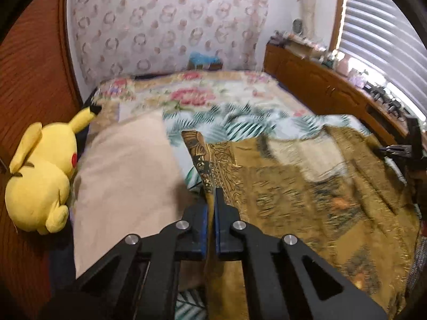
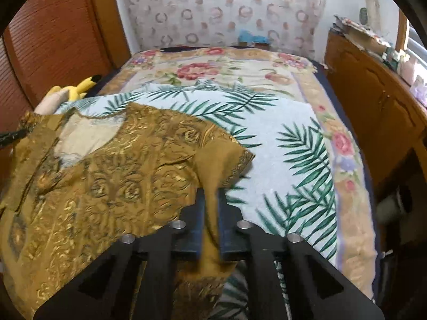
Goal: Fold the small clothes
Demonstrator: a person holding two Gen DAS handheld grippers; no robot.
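Observation:
A small golden-brown patterned garment (image 1: 307, 184) with a pale lining hangs stretched between my two grippers above the bed. My left gripper (image 1: 210, 194) is shut on its left edge, a sleeve sticking up past the fingertips. In the right wrist view the garment (image 2: 106, 176) spreads to the left, and my right gripper (image 2: 211, 194) is shut on its right sleeve, cloth bunched between the pads. The right gripper also shows at the far right of the left wrist view (image 1: 397, 149).
The bed carries a palm-leaf cloth (image 2: 280, 144) over a floral bedspread (image 2: 213, 66). A beige pillow (image 1: 125, 176) and a yellow plush toy (image 1: 40, 178) lie at the left by the wooden wall. A wooden cabinet (image 2: 373, 101) with clutter runs along the right.

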